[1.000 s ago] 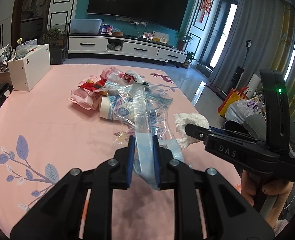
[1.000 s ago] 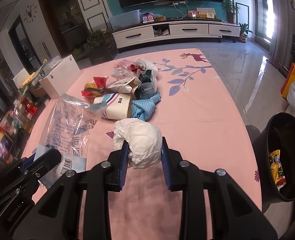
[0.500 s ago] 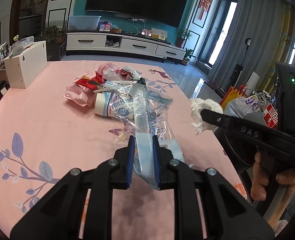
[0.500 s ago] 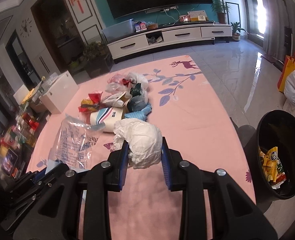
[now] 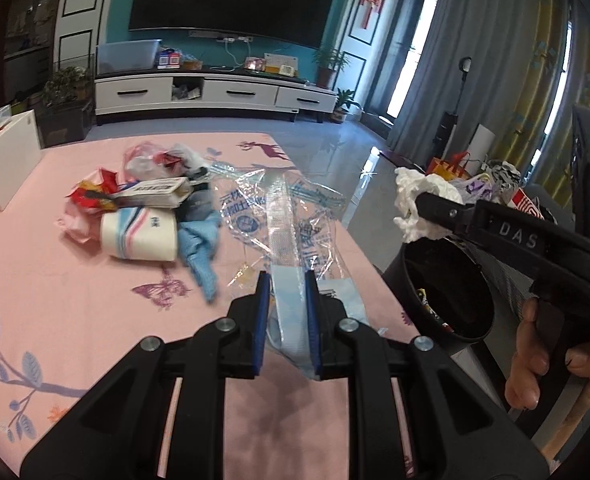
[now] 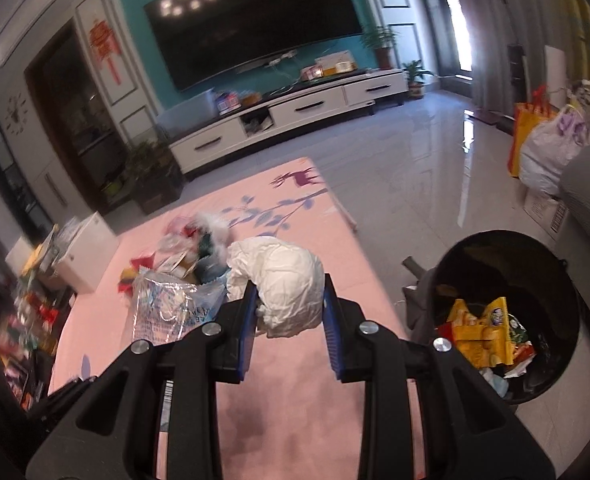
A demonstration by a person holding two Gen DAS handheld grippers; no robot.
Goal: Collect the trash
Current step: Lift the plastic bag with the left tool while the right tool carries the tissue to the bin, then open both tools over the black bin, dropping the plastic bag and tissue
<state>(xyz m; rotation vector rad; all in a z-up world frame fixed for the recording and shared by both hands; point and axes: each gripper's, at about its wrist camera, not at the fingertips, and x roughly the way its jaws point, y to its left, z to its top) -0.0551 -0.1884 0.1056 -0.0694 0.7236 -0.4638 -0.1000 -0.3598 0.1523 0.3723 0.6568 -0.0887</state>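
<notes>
Lifted off the pink tablecloth (image 5: 75,300) since a second ago, the right gripper (image 6: 289,308) now holds its crumpled white paper wad (image 6: 283,280) near the black bin (image 6: 559,264); the left gripper (image 5: 287,304) stays clamped on the clear plastic bag (image 5: 283,216).

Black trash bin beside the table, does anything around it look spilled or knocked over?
Nothing stands out. The black trash bin stands upright beside the pink table, its wrappers inside; the right gripper holds a crumpled white paper.
</notes>
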